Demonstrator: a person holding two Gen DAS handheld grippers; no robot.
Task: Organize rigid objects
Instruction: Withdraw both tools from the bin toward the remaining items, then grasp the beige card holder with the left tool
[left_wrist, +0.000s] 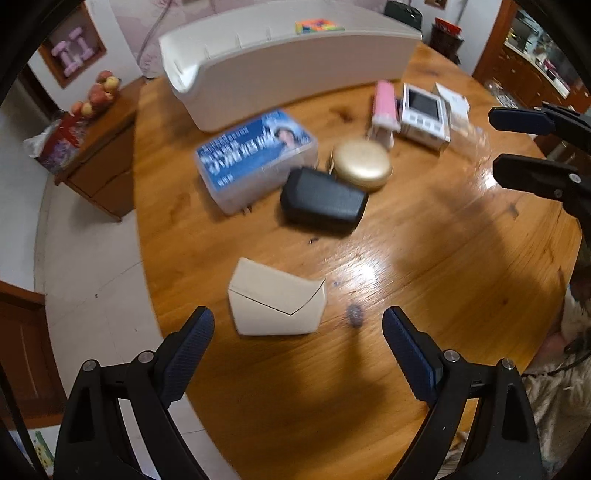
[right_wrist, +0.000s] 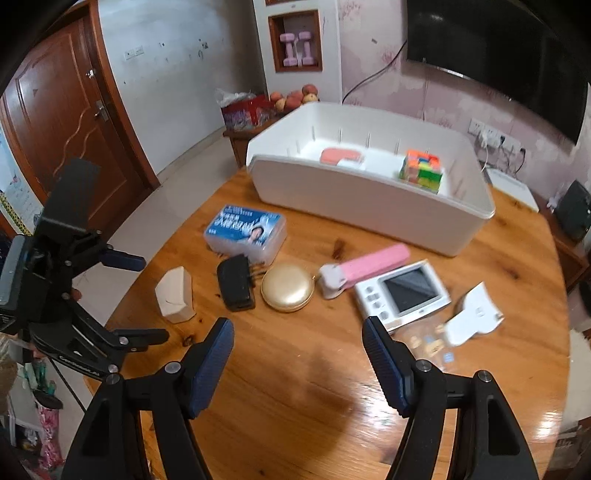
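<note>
A white bin (right_wrist: 369, 199) stands at the back of the round wooden table (right_wrist: 295, 369); it holds a colour cube (right_wrist: 422, 170) and a pink-and-white item (right_wrist: 341, 157). In front lie a blue-labelled clear box (left_wrist: 256, 158), a black adapter (left_wrist: 323, 201), a gold round case (left_wrist: 362, 164), a pink-and-white tool (left_wrist: 385, 110), a white screen device (left_wrist: 424, 114) and a small white box (left_wrist: 275, 304). My left gripper (left_wrist: 298, 338) is open, just short of the small white box. My right gripper (right_wrist: 298, 363) is open and empty over bare table.
White cards and a clear packet (right_wrist: 469, 317) lie at the table's right side. A low wooden cabinet (left_wrist: 99, 162) with fruit stands beyond the left table edge. A TV (right_wrist: 498, 48) hangs on the back wall.
</note>
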